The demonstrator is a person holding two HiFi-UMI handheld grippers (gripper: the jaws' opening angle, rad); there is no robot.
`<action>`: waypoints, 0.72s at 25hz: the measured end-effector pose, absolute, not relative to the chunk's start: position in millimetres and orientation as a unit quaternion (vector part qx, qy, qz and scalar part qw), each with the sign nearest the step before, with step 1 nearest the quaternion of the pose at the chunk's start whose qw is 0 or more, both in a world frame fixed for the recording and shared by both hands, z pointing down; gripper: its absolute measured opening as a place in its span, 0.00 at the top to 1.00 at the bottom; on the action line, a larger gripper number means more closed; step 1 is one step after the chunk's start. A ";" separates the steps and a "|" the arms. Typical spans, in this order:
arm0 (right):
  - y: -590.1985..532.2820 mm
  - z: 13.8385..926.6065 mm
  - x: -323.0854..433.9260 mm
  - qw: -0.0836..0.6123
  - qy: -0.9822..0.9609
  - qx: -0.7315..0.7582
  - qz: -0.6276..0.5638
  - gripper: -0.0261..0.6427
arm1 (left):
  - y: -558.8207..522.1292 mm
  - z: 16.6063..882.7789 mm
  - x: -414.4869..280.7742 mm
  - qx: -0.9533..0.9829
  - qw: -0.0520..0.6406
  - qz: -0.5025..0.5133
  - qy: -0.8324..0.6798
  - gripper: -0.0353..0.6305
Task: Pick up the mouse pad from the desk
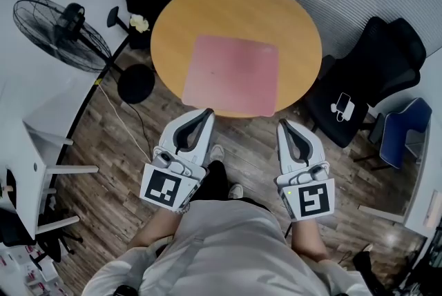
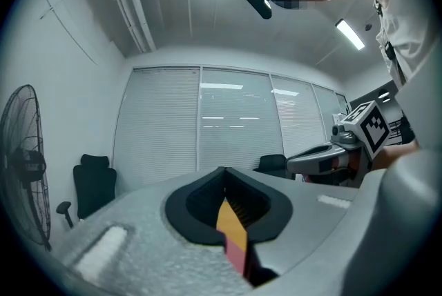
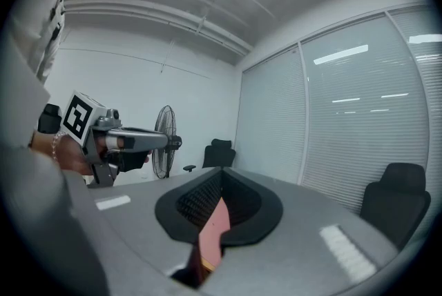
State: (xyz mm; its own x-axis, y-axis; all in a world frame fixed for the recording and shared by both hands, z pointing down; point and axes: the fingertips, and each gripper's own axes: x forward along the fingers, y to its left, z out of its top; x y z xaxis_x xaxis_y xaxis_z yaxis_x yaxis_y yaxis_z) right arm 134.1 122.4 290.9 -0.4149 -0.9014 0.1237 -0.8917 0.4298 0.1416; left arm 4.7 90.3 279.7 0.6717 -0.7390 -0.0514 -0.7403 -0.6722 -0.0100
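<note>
Head view: left gripper [image 1: 208, 112] and right gripper [image 1: 282, 122] are hovering, jaws closed and empty, at the near edge of the round desk [image 1: 173, 18]; pink mouse pad [image 1: 231, 74] is lying flat just beyond; unopened jaws risk shoving it farther away.

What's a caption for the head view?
Left tool and right tool, shut, near pink mouse pad on round table.

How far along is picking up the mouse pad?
Done: nothing yet; the pink square mouse pad lies flat on the round wooden table. In hand: the left claw and right claw, both shut and empty, point at the table's near edge. Left: open, grip the pad's edge, lift it.
</note>
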 end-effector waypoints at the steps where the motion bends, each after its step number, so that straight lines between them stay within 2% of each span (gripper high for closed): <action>1: 116.5 290.8 132.1 0.090 -0.839 0.535 -0.022 0.96 | 84.3 279.9 2.8 -0.915 0.015 0.021 0.403 0.94; 4: 99.5 297.1 129.9 0.107 -0.835 0.539 -0.018 0.96 | 65.2 280.8 -3.4 -0.916 0.012 0.023 0.400 0.94; 18: 9.7 293.2 94.7 0.105 -0.834 0.541 -0.026 0.96 | -25.9 293.6 -37.6 -0.921 -0.003 0.014 0.390 0.94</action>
State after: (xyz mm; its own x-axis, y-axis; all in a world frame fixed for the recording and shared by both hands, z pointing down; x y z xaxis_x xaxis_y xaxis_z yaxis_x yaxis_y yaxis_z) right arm 94.7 9.7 293.2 -0.3931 -0.9076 0.1475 -0.8966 0.4139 0.1575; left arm -37.6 -25.9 293.6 0.6958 -0.7179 -0.0228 -0.7177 -0.6962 0.0156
